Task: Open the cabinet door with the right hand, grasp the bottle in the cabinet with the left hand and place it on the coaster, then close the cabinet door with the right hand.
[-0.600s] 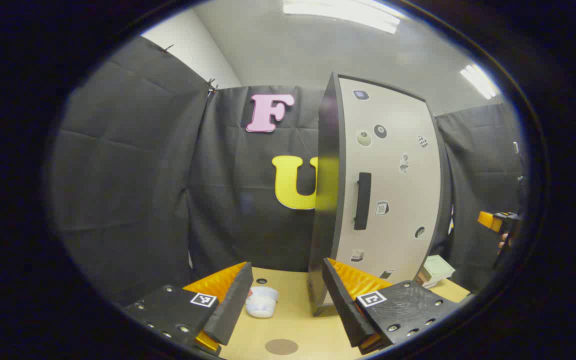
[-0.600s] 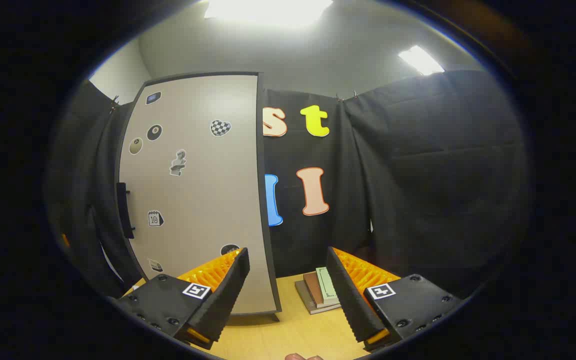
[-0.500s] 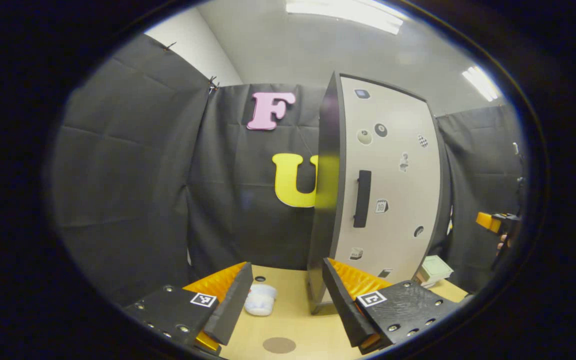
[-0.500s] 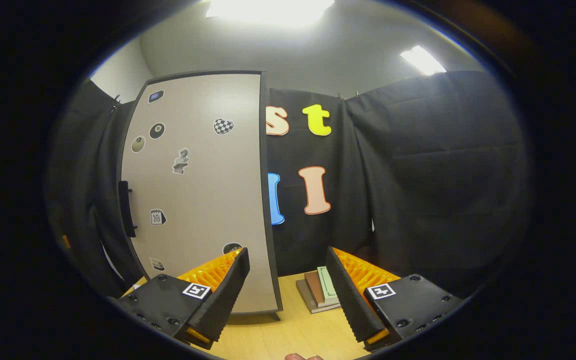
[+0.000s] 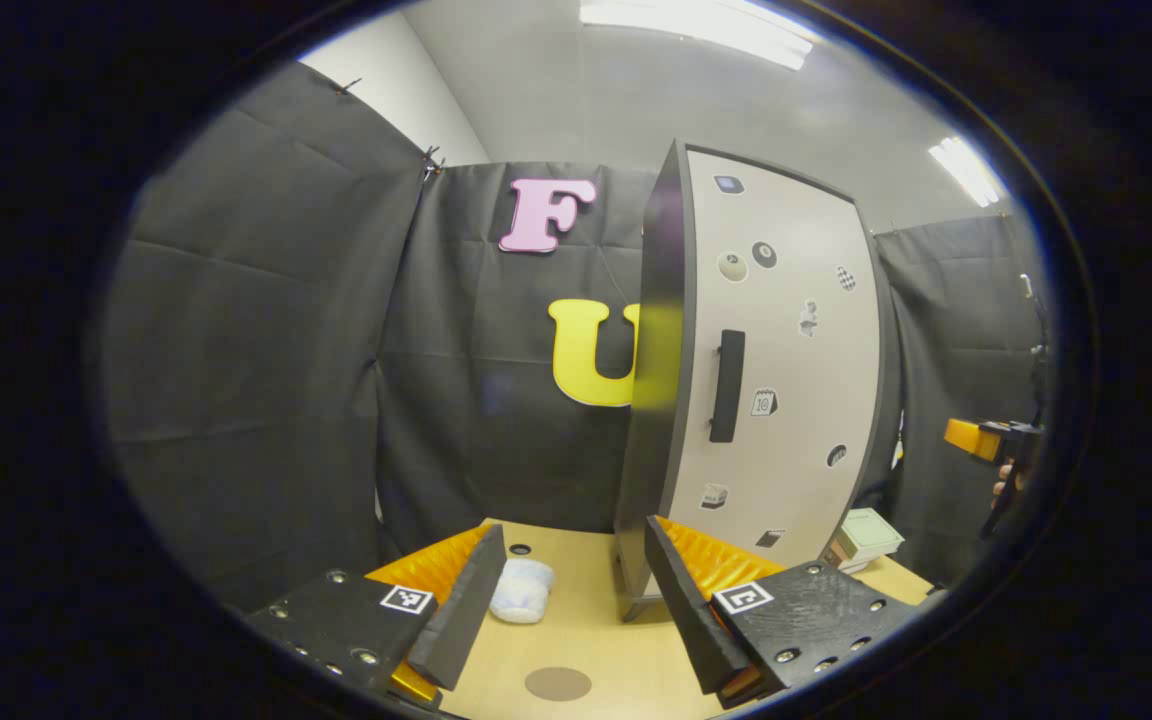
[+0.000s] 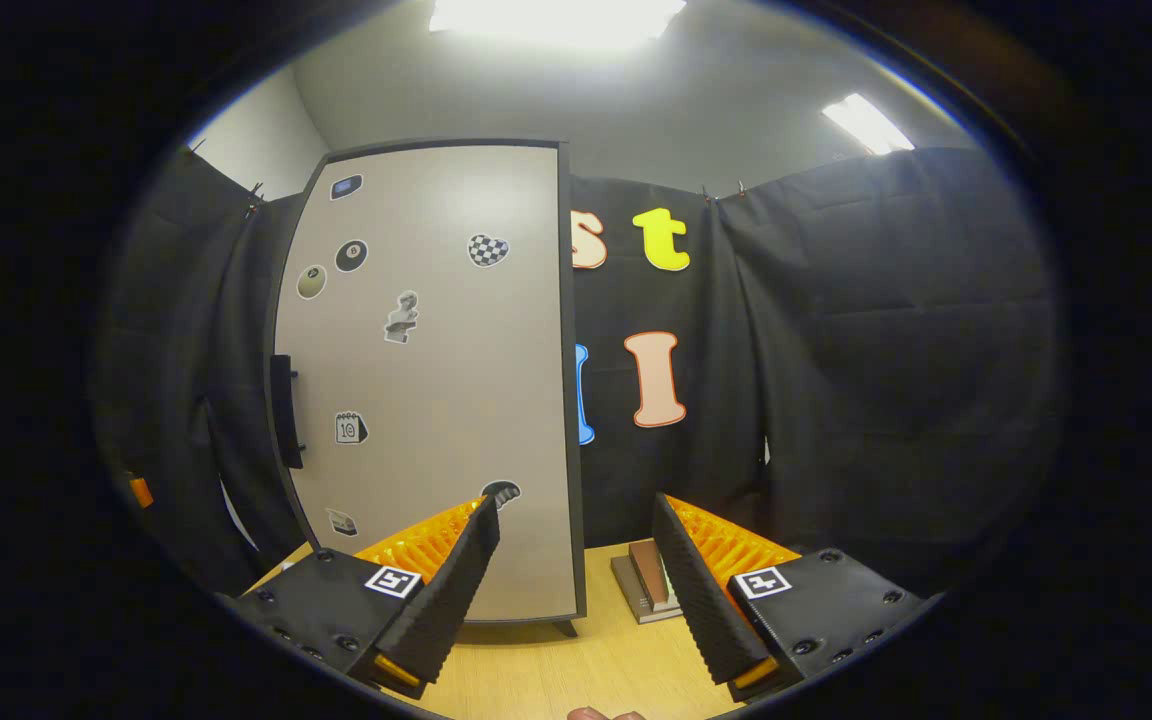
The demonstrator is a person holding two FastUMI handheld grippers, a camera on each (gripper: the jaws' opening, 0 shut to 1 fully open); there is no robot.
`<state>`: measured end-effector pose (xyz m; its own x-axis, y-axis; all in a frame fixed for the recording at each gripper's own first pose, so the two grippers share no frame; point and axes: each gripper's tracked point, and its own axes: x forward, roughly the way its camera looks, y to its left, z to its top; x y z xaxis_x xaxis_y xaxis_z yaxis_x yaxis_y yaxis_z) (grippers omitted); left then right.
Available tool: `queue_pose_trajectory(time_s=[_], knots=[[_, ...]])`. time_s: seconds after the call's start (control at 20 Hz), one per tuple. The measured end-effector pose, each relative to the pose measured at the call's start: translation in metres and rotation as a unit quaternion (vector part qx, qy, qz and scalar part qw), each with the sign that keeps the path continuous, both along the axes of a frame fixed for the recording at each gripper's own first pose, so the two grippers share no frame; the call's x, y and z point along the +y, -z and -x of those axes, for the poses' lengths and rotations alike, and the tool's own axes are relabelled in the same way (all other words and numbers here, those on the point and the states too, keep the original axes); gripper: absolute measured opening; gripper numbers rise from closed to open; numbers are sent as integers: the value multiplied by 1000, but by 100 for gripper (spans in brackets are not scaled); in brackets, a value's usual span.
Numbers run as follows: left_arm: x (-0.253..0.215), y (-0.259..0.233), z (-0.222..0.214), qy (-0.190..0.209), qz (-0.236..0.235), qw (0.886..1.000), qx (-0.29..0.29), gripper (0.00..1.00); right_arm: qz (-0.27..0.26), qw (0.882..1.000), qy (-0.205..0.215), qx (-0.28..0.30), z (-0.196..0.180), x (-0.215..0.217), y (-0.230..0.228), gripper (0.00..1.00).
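I'm at the very start: cabinet door [image 6: 436, 390] is closed, so step in hand is the opening w/ the right gripper [image 6: 576, 590], which hangs in front of the door w/ its tongs apart and nothing between them. Door handle [image 5: 726, 385], a dark vertical bar, sits at the door's left edge in the right gripper view, well off to the side of my right tongs, so next move as I judge it needs a swing left to get the fingers round that bar before pulling. Left gripper [image 5: 576, 610] also has tongs apart, empty, low over the table [image 5: 596, 640]. Bottle must be inside the cabinet; can't see it w/ door shut. Coaster [image 5: 557, 683], a brown disc, lies on the table just ahead of the left tongs. Light wood tabletop, a small white cloth-like lump [image 5: 523, 589] near the cabinet foot, stacked books [image 6: 648, 588] to the cabinet's right, black cloth walls, ceiling strip lights.
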<state>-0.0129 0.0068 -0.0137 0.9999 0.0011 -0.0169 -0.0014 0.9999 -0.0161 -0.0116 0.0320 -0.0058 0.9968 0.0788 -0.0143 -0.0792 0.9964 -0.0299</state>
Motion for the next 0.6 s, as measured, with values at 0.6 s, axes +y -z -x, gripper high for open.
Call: queue_pose_trajectory(time_s=[0.6], knots=[[-10,10,0,9,-9,1000,9,86,-19,998,-53,10,-6,51,-15,98]])
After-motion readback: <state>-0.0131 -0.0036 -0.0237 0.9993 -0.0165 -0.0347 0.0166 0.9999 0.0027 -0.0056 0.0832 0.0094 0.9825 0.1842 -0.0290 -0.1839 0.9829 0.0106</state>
